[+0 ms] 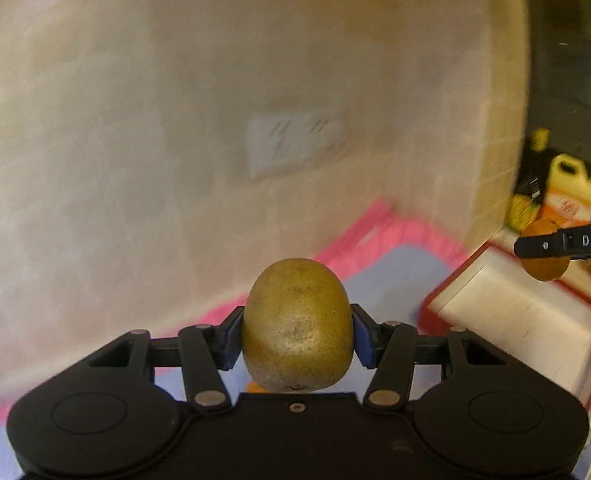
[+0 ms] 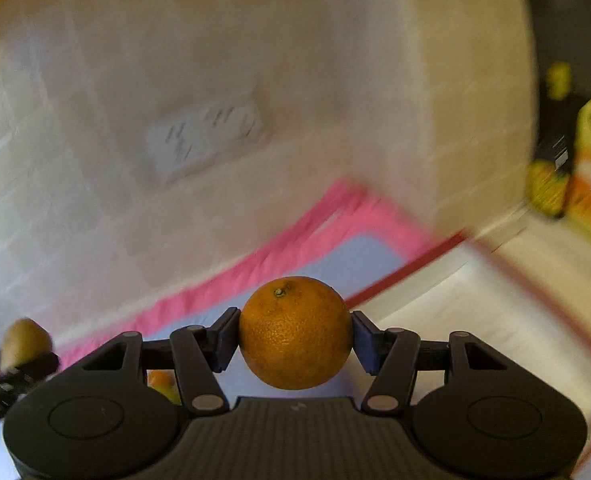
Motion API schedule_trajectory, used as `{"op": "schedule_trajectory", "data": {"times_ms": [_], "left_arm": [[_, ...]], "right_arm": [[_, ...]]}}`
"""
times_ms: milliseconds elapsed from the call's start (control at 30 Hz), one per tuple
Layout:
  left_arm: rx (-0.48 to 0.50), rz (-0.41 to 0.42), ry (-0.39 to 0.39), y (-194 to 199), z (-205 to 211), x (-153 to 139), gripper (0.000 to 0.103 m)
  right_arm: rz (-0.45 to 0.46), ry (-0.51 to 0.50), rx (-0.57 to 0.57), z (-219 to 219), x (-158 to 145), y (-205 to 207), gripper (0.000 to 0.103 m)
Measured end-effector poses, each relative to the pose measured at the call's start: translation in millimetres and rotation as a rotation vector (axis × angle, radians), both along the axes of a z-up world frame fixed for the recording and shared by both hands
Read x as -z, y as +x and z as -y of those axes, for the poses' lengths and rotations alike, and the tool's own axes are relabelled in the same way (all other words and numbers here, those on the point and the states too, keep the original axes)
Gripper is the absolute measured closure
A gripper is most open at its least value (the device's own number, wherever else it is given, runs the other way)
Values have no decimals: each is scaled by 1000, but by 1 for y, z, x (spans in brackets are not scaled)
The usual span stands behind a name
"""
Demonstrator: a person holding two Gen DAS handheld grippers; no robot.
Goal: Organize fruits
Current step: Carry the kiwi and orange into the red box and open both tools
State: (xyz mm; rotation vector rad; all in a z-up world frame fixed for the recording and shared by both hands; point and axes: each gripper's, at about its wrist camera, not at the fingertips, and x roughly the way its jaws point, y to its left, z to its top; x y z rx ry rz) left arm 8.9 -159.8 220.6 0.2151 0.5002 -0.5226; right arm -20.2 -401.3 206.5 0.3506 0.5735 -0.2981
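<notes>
Kiwi (image 1: pixel 298 326) sits clamped in the left gripper (image 1: pixel 298 330); the right gripper (image 2: pixel 295 334) is clamped on an orange (image 2: pixel 295 332). Both hang above the pink-edged mat (image 2: pixel 327 216), near the white bin (image 1: pixel 535 320). Round skins could slip out mid-carry and roll away.

From my left cam: left gripper (image 1: pixel 297 334) has a kiwi (image 1: pixel 297 326) clamped btwn its blue pads (image 1: pixel 362 336), both pads pressing the fruit's sides. Kiwi is clear of the mat (image 1: pixel 391 280), which is pale blue w/ a pink border. Tiled wall (image 1: pixel 215 100) fills the bkgd, blurred; a white plate on it, detail unreadable. At right, a white bin (image 1: pixel 535 320) w/ red rim. At the right edge I see the right gripper (image 1: pixel 567 244) w/ an orange (image 1: pixel 545 270) behind its finger. Yellow jug (image 1: pixel 575 178) beyond, blurred.
</notes>
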Motion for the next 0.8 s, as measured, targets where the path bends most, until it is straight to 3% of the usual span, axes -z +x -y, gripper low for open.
{"op": "schedule_trajectory", "data": {"times_ms": [167,300,500,800], "left_arm": [[170,56,-28,-1,66,-28,39],[300,32,-34,4,130,-23,39],[425,-115,-38,28,209,16,39],[503,-331,93,76,292,109,39]], "right_arm": [[32,-36,141,52,-23,-35,43],[2,-22,230,88,-12,-56,43],[-75,28,284,127,30,-64,43],[-278,94,249,139,113,-36,43]]}}
